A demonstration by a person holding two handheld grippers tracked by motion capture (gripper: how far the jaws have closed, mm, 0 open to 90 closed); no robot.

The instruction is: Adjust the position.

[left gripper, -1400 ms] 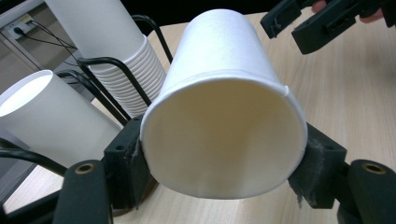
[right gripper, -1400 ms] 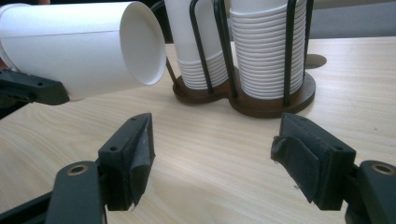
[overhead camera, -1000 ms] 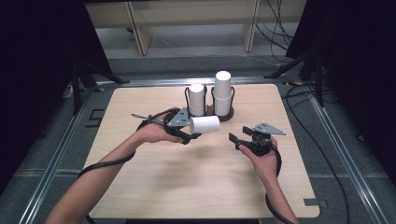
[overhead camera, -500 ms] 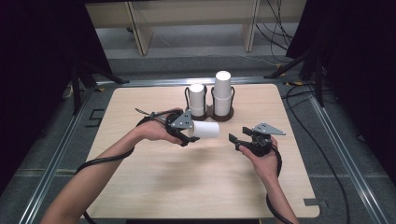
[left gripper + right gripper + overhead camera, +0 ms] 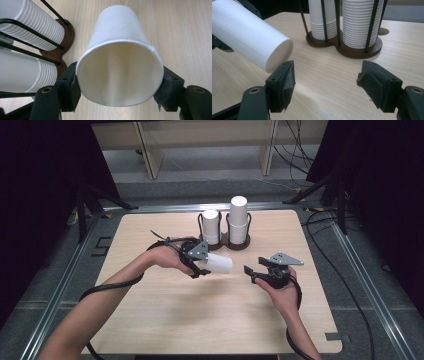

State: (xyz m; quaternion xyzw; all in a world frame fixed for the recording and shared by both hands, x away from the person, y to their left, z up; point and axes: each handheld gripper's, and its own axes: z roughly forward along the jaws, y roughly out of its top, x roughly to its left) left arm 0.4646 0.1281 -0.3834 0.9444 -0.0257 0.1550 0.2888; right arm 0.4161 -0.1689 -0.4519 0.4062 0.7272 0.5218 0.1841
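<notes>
Here the left tool [image 5: 199,262] is clamping a single white paper cup [image 5: 216,263] by its rim, one black jaw pressing on each side so that the mouth is bulging slightly out of round in the left gripper view [image 5: 119,60]. The cup is lying on its side above the wooden surface [image 5: 165,315], its long axis running left to right: the open mouth is facing left into the tool, and the closed base is pointing right, toward the other hand. It is sitting near the middle of the surface, just in front of the cup holder [image 5: 225,242].

That holder, a dark wooden base with black wire posts, is standing farther back and carrying two upright stacks of white cups [image 5: 238,217], the right stack taller than the left.

To the right, the right tool [image 5: 260,272] is hovering with its jaws spread wide and gripping nothing; in the right gripper view the cup's base [image 5: 279,53] is hanging just beyond its left jaw.
</notes>
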